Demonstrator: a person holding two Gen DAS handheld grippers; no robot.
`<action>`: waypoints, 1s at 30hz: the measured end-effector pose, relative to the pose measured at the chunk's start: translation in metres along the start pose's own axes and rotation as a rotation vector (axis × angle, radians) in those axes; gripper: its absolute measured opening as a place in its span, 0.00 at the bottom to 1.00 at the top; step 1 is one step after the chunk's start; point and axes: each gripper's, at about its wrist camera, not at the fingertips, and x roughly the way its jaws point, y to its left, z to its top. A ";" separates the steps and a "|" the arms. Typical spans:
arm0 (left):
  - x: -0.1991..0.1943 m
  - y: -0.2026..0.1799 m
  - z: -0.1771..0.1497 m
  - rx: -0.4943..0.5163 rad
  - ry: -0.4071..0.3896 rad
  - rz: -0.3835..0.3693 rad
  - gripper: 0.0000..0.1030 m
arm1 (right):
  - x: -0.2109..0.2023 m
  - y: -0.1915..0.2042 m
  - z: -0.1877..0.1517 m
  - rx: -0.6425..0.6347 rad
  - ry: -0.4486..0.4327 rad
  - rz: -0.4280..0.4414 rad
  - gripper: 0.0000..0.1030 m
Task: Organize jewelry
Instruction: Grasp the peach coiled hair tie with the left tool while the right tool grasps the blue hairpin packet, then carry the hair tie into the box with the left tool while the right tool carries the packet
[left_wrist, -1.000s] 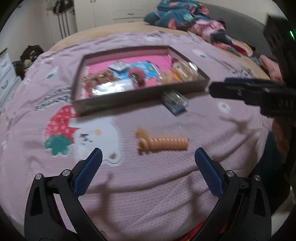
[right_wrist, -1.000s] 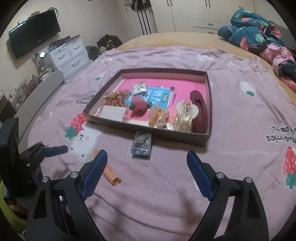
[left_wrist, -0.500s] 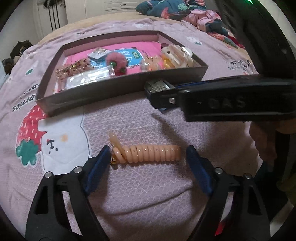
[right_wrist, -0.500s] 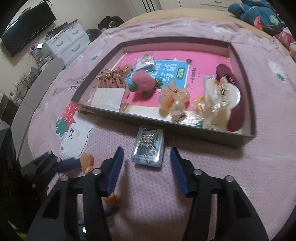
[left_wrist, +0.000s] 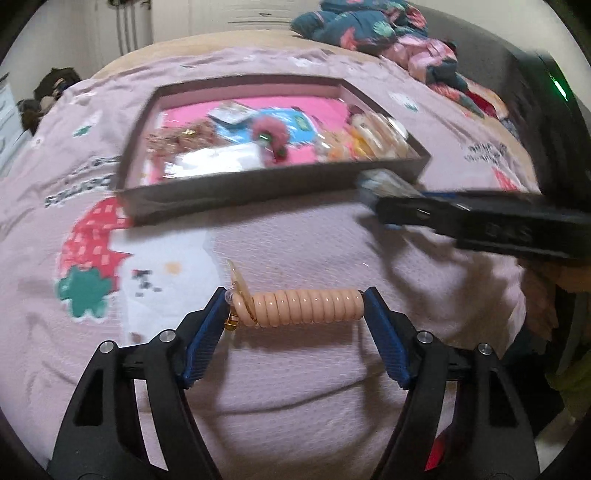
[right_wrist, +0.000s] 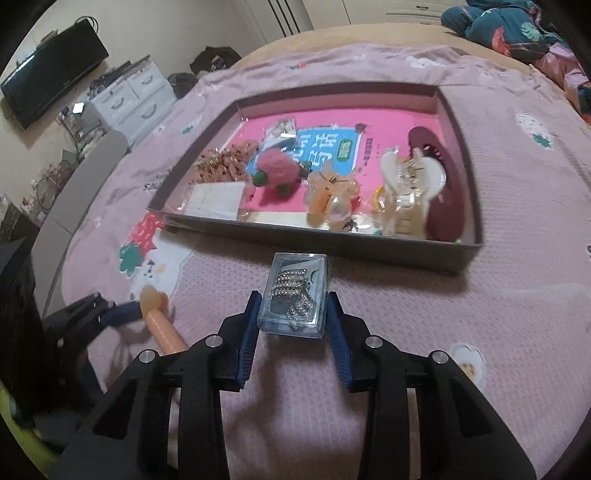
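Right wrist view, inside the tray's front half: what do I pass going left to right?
White card → fuzzy pink strawberry → peach flower claw clip → cream claw clip → dark red hair clip, against the right wall of the tray.

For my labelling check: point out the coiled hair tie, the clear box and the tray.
coiled hair tie (left_wrist: 308, 308), left wrist view, mid-coil.
clear box (right_wrist: 297, 291), right wrist view, lid centre.
tray (right_wrist: 314, 245), right wrist view, near wall.

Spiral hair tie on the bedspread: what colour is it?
Peach-orange; the spiral hair tie shows best in the left wrist view.
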 end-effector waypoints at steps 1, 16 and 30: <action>-0.003 0.005 0.002 -0.012 -0.007 0.004 0.64 | -0.005 0.000 -0.001 0.003 -0.008 0.001 0.33; -0.054 0.058 0.064 -0.096 -0.171 0.090 0.64 | -0.064 0.032 0.027 -0.073 -0.159 0.030 0.33; -0.050 0.067 0.123 -0.070 -0.231 0.111 0.64 | -0.069 0.035 0.079 -0.114 -0.269 -0.040 0.33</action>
